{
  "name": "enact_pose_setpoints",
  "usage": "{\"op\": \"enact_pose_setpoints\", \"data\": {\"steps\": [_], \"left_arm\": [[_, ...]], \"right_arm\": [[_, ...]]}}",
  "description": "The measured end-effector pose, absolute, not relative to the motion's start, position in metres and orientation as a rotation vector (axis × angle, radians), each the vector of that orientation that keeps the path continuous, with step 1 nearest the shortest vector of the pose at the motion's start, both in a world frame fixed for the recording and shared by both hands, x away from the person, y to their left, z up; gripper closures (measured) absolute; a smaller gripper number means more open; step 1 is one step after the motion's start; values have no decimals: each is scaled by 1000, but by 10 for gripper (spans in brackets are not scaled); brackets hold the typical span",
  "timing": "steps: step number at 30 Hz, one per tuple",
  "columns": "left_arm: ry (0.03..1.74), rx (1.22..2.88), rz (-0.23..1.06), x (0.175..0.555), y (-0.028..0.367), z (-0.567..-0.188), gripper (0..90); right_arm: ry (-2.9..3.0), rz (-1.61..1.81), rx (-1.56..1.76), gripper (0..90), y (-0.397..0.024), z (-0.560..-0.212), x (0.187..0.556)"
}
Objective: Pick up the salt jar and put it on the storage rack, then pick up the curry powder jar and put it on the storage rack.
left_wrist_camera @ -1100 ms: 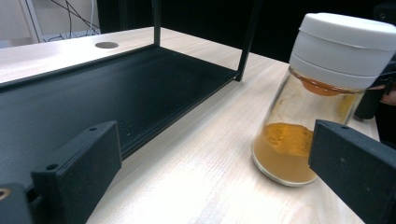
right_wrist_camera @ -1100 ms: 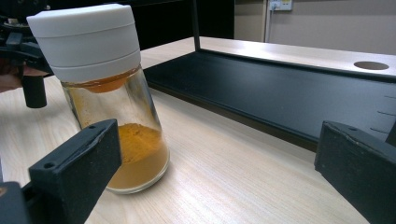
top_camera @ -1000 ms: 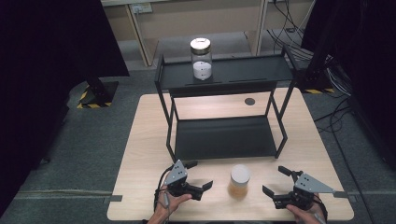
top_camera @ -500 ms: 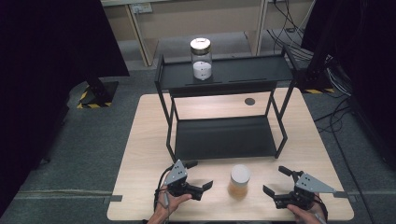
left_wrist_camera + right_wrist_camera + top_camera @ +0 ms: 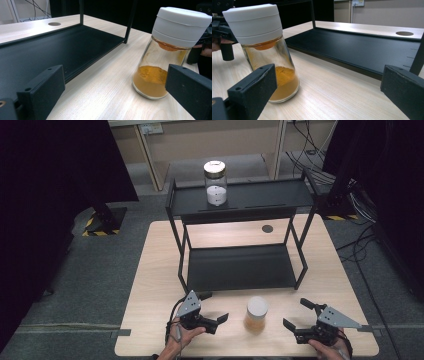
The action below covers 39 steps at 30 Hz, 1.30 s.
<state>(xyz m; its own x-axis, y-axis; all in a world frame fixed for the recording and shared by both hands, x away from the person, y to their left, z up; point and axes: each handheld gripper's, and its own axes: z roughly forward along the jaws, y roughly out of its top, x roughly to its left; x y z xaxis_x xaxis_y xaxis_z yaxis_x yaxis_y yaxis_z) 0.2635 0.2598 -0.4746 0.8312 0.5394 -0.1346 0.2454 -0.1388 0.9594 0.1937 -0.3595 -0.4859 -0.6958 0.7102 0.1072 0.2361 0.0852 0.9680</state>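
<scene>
Light wood counter, black two-tier rack standing on it. Round hole in counter behind rack.

On rack's top shelf, left of middle: clear jar, pale lid, white contents in lower part. Upright. No writing legible on it.

On counter near front edge, just in front of rack's lower shelf: spice jar, glass, white cap, orange powder filling lower part, more clinging under cap. Upright, free of both grippers. No label, brand or writing seen on glass or cap in either gripper view.

Left gripper held in hand at bottom left, grey plate on top, cable looping beside it. Fingers spread wide, nothing between them; pointing toward spice jar, near but apart. In left gripper view, spice jar just beyond right finger, rack shelf at left.

Right gripper held in hand at bottom right, fingers likewise spread wide, empty. In right gripper view, spice jar beyond left finger, shelf at right, left gripper partly seen behind jar.
</scene>
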Motion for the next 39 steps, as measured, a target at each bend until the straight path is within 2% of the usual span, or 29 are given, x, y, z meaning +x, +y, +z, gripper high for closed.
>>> {"op": "enact_pose_setpoints", "data": {"steps": [39], "left_arm": [[593, 1739, 280, 267, 257, -473, 21]], "right_arm": [[1943, 1660, 969, 9, -366, -488, 190]]}}
